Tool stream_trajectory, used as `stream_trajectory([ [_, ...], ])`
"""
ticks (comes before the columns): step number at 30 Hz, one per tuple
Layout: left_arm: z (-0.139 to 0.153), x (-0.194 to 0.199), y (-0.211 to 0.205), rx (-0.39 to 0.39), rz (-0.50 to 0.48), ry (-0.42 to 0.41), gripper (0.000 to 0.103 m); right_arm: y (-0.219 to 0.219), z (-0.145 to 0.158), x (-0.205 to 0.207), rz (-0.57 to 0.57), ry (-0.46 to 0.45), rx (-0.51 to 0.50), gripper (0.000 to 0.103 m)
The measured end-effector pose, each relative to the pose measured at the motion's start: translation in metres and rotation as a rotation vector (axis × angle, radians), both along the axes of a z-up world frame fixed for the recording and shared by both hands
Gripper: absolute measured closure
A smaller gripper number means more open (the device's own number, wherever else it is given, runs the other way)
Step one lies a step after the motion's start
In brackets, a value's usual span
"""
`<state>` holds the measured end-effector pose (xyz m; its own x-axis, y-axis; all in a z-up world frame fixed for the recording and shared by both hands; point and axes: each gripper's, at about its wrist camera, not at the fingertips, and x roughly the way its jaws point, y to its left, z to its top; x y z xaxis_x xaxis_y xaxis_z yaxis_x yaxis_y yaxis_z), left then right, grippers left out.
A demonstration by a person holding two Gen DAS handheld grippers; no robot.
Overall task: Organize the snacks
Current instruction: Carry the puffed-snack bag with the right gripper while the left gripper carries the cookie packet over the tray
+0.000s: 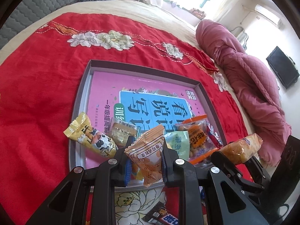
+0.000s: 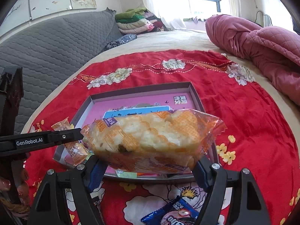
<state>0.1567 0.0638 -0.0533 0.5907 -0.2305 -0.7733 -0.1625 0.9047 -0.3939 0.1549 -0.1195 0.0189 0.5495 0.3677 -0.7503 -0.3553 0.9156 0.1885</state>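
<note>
The left gripper (image 1: 145, 159) is clenching an orange snack packet (image 1: 148, 155) just above the tray's (image 1: 82, 86) near edge at lower centre. The right gripper (image 2: 150, 166) is gripping a bread pack (image 2: 150, 136) crosswise, hovering over that same edge.

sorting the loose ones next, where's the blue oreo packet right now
In the right wrist view, the blue Oreo packet lies on the red floral cloth at the bottom edge, in front of the tray, outside it.
</note>
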Motion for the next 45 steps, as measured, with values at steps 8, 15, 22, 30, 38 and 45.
stream_trajectory([
  [8,-0.007,0.006,-0.004,-0.004,-0.016,0.014,0.078,0.009,-0.012,0.003,0.008,0.036,-0.038,0.025],
  [15,-0.012,0.007,-0.005,-0.014,-0.028,0.03,0.078,0.019,-0.017,0.001,0.028,0.041,-0.072,0.025],
  [22,-0.012,0.007,-0.005,-0.009,-0.031,0.032,0.078,0.027,-0.024,0.001,0.043,0.046,-0.104,0.025],
  [30,-0.012,0.007,-0.006,-0.006,-0.03,0.033,0.078,0.027,-0.026,0.002,0.042,0.049,-0.105,0.025],
  [38,-0.014,0.007,-0.004,-0.004,-0.024,0.043,0.077,0.025,-0.027,0.004,0.032,0.052,-0.107,0.024],
  [45,-0.014,0.007,-0.004,0.002,-0.023,0.05,0.07,0.021,-0.025,0.004,0.01,0.058,-0.098,0.024],
])
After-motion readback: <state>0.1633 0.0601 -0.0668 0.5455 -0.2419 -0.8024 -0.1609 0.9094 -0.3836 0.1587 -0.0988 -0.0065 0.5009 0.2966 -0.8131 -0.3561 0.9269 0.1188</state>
